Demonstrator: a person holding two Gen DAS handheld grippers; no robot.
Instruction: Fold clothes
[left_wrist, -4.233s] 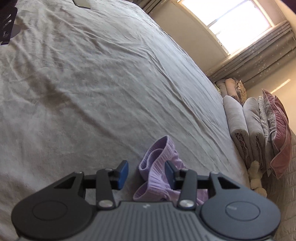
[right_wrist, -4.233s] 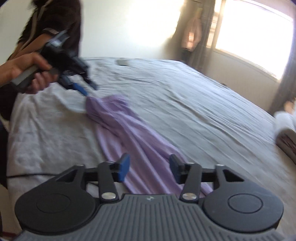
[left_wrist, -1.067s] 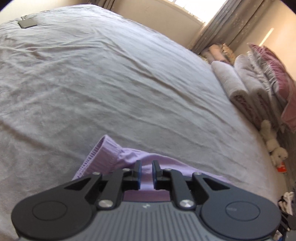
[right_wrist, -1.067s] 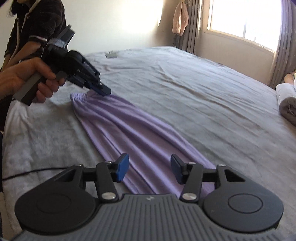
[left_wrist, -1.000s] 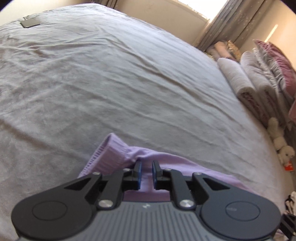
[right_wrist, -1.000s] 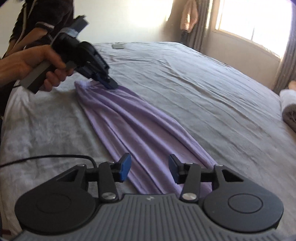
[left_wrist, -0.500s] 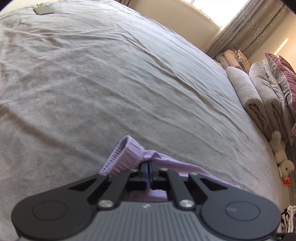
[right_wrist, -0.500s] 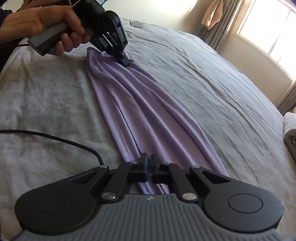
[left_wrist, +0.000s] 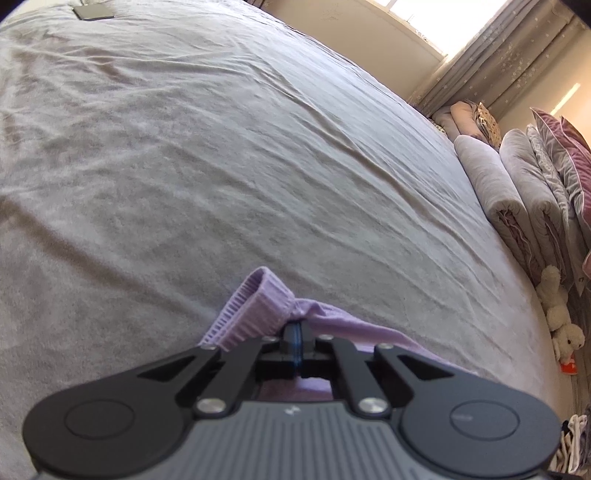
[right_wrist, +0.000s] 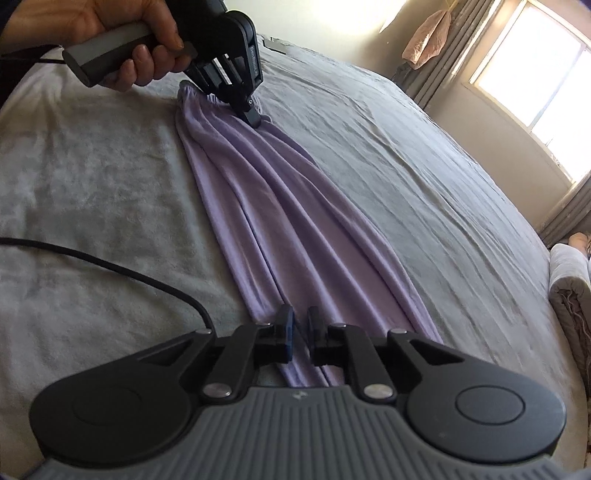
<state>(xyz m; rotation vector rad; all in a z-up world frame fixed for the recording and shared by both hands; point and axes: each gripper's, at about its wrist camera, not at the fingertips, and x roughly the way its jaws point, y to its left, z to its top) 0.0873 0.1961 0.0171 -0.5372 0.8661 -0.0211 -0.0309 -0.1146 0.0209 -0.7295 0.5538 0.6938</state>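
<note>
Both ends of the purple trousers (right_wrist: 280, 206) on the bed (right_wrist: 424, 177) are pinched: left gripper (right_wrist: 255, 120) clamps the waistband (left_wrist: 255, 306), right gripper (right_wrist: 300, 332) nips the hems, its jaws having just eased apart slightly; no fold is made yet.

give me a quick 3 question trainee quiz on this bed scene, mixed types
1. True or false: the left gripper is clamped on the ribbed waistband of the purple trousers.
2. The black cable lies on: A) the grey bedspread B) the floor C) the rolled blankets
3. Fill in: the right gripper has its fingers on either side of the garment's ____ end.

Key: 1 true; 2 A; 3 leg
</note>
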